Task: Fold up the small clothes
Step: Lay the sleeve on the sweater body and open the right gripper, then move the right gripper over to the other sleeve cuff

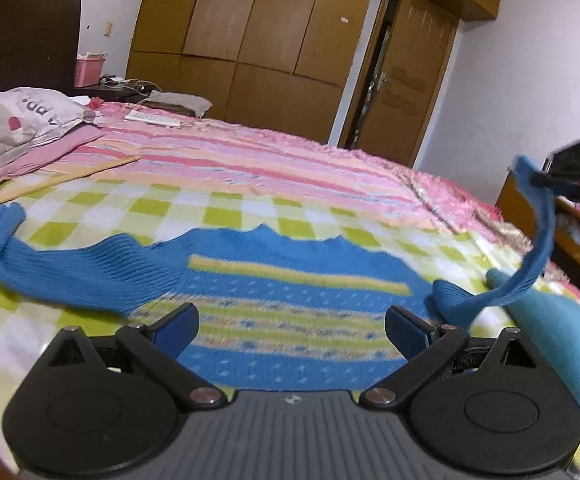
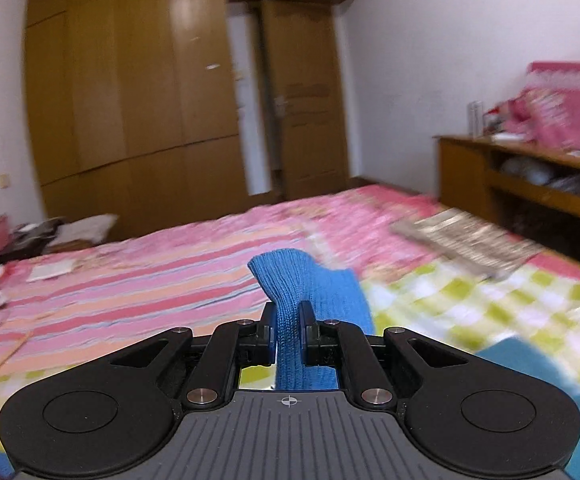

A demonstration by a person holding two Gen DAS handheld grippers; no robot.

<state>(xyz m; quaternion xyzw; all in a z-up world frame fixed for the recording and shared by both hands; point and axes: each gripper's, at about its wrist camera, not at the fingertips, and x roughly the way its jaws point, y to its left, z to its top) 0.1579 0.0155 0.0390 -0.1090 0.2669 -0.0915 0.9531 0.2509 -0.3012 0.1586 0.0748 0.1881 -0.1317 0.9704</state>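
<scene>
A small blue knitted sweater (image 1: 290, 280) with yellow stripes lies spread on the green-checked blanket (image 1: 250, 208) of the bed. Its one sleeve (image 1: 50, 268) stretches flat to the left. The other sleeve (image 1: 537, 232) is lifted into the air at the right, where my right gripper (image 1: 545, 178) pinches its cuff. In the right wrist view that gripper (image 2: 288, 322) is shut on the blue sleeve (image 2: 290, 280), which sticks up between the pads. My left gripper (image 1: 291, 326) hovers open over the sweater's hem with nothing between its fingers.
A grey pillow (image 1: 18, 120) and pink bedding lie at the far left of the bed. A teal cloth (image 1: 561, 328) lies at the right by the sweater. A wooden shelf unit (image 2: 529, 184) stands beside the bed, with a wardrobe (image 1: 250, 32) and a door behind.
</scene>
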